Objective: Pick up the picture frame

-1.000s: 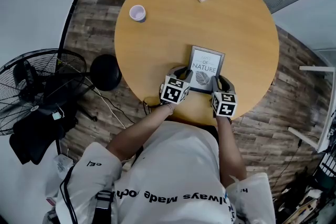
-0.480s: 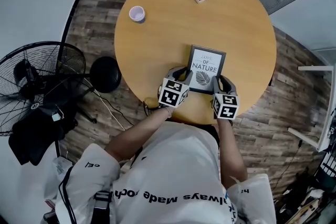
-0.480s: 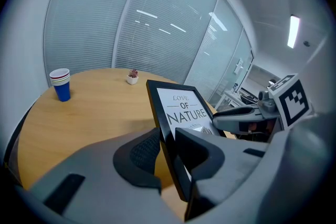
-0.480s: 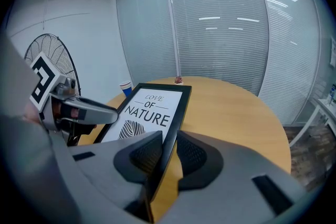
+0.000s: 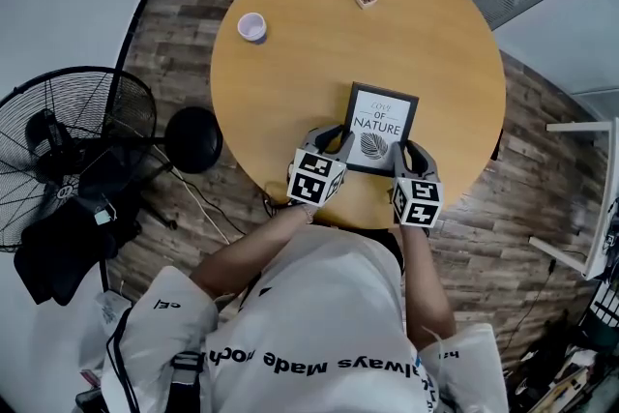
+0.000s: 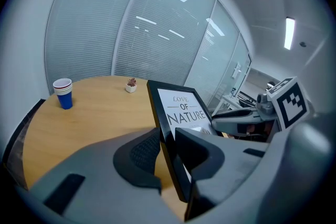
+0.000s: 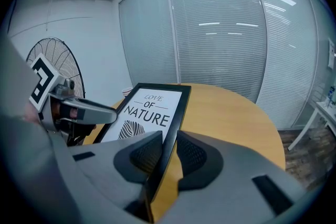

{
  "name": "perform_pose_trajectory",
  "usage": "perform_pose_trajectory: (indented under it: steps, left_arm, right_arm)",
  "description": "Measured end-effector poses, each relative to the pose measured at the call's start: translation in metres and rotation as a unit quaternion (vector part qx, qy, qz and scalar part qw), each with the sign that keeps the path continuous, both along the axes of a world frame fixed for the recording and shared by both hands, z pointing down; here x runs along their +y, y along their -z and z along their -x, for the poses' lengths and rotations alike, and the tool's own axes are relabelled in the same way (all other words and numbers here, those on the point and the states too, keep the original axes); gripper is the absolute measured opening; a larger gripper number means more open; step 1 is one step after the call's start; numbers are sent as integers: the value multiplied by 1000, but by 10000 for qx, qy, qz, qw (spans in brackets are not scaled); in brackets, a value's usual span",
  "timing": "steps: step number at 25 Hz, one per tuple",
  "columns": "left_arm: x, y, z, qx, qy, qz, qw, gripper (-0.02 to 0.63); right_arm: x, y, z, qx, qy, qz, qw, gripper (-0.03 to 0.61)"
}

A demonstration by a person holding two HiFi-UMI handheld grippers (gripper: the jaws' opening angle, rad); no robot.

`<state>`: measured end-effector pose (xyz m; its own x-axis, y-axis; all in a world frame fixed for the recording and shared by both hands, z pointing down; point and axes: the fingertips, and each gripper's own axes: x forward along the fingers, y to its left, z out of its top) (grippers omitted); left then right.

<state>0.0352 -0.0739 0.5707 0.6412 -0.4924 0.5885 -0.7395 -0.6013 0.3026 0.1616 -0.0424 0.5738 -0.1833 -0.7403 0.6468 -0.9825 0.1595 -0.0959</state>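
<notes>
my left gripper (image 5: 335,139) and right gripper (image 5: 407,153) each clench 1 near side edge of the picture frame (image 5: 381,126), just below centre in the head view; its long axis runs away from me.

left tool (image 5: 333,144): jaws clamped on picture frame (image 5: 379,126) | right tool (image 5: 406,156): clamped, opposite edge | forearms tucked near torso

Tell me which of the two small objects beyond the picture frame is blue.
The cup stack, on the left: blue walls under a white rim. The other, the small pot further right, is white.
</notes>
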Motion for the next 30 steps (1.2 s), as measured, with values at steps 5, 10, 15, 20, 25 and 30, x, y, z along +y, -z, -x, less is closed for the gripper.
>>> perform_pose_trajectory:
  steps: [5,10,15,20,25,30]
  left_arm:
    - [2,17,2,41,4,-147,9999,104]
    - [2,37,2,120,31,-334,9994,103]
    - [-2,60,0,210,50,-528,9984,103]
    - [-2,83,3,273,81,-758,9967,104]
    - [-2,105,8,342,114,-986,9945,103]
    - [0,125,12,396,124,-1180,9921,104]
  right_arm:
    - [2,13,2,-11,-20,-121,9999,101]
    - [1,33,1,-11,-44,-303,9995,101]
    - [-4,56,-1,7,-72,-499,9987,100]
    - [-5,78,2,94,-63,-741,9972,100]
    - [-4,101,6,146,-48,-994,9949,100]
    - [-4,124,10,158,-40,-1206,9926,100]
